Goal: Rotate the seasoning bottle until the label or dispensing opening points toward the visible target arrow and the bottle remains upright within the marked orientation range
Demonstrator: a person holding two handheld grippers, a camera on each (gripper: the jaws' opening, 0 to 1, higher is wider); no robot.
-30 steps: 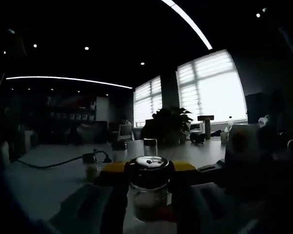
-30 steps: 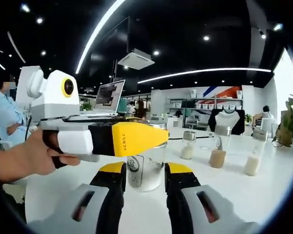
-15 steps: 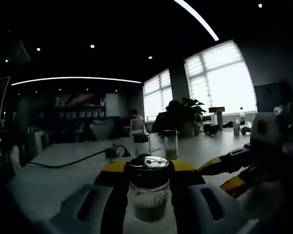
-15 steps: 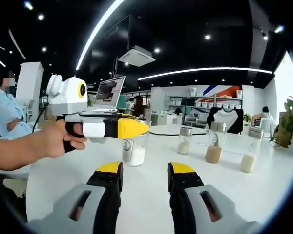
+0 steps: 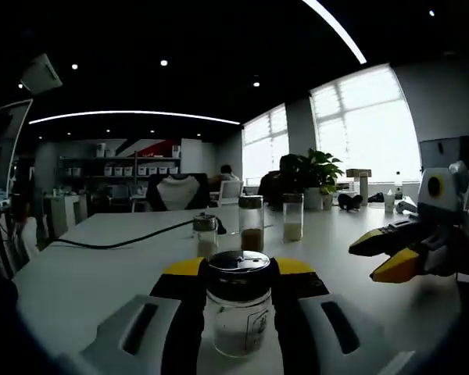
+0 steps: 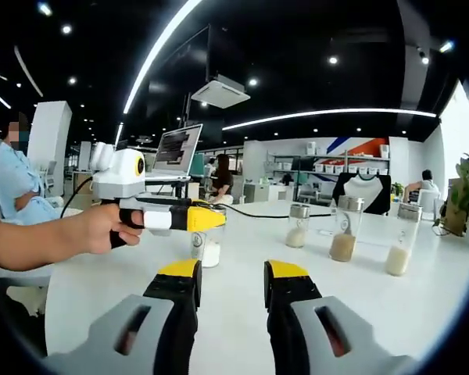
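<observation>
My left gripper [image 5: 236, 291] pinches the seasoning bottle [image 5: 238, 308] between its two yellow-tipped jaws, one pressed against each side of the glass just under the dark lid [image 5: 239, 266]. The bottle stands upright on the white table [image 5: 86, 281], pale powder filling its lower part and a small label facing me. Beyond the bottle, further along the table, three more jars [image 5: 251, 223] stand in a loose row with a black cable [image 5: 125, 241] running off beside them. Off to one side of the bottle my right gripper [image 5: 399, 250] hangs over the table, well apart from it, its yellow jaws spread.

From the right gripper view, my right gripper [image 6: 228, 283] has its jaws parted with bare table between them. Past them, the seasoning bottle [image 6: 206, 248] sits on the table under the left gripper [image 6: 194, 219], which my hand [image 6: 109, 228] grips by its handle. Further beyond the bottle stand three jars [image 6: 345, 228], and behind it a laptop [image 6: 174, 152]
</observation>
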